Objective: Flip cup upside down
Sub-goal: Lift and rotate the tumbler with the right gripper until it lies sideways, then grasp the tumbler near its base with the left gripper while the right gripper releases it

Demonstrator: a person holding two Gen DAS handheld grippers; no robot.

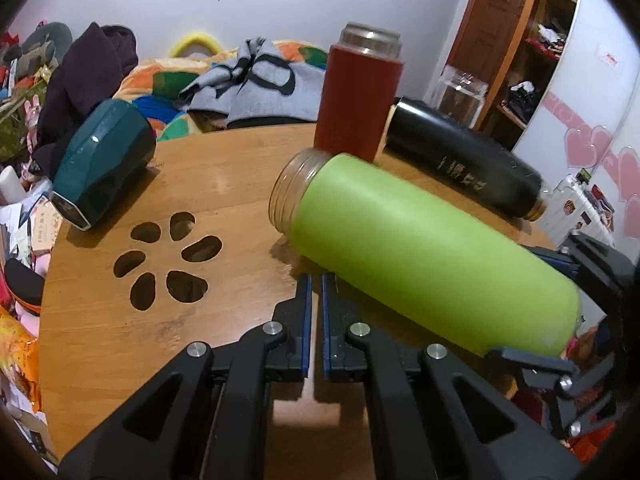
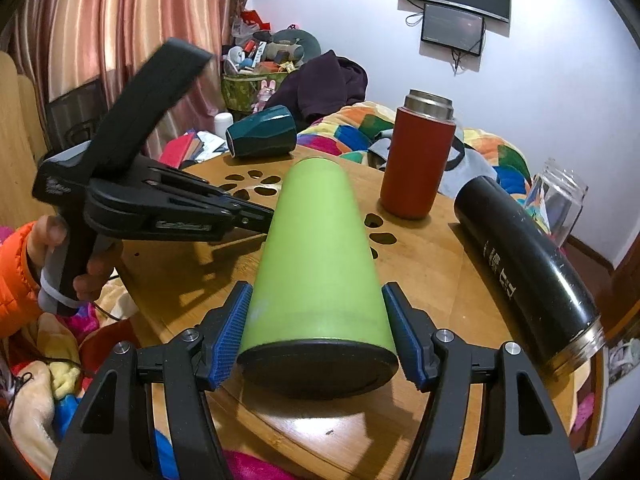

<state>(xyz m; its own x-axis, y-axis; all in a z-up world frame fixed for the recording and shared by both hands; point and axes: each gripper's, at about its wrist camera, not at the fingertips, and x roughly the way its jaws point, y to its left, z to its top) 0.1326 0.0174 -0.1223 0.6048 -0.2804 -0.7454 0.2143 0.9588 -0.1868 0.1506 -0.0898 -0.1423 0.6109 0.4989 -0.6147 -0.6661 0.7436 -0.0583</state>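
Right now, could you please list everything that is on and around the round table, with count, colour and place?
green cup: one, lime green with black base, lying on its side, base between the right gripper's pads
red flask: one, red with steel neck, upright behind the green cup
black flask: one, black, lying on its side, far right
teal cup: one, dark teal, on its side at the far left edge
glass jar: one, clear, beyond the black flask
round table: one, wooden, petal-shaped cut-outs
left gripper: black, blue pads, nearly closed, empty, beside the green cup
right gripper: black, blue pads, around the cup's base
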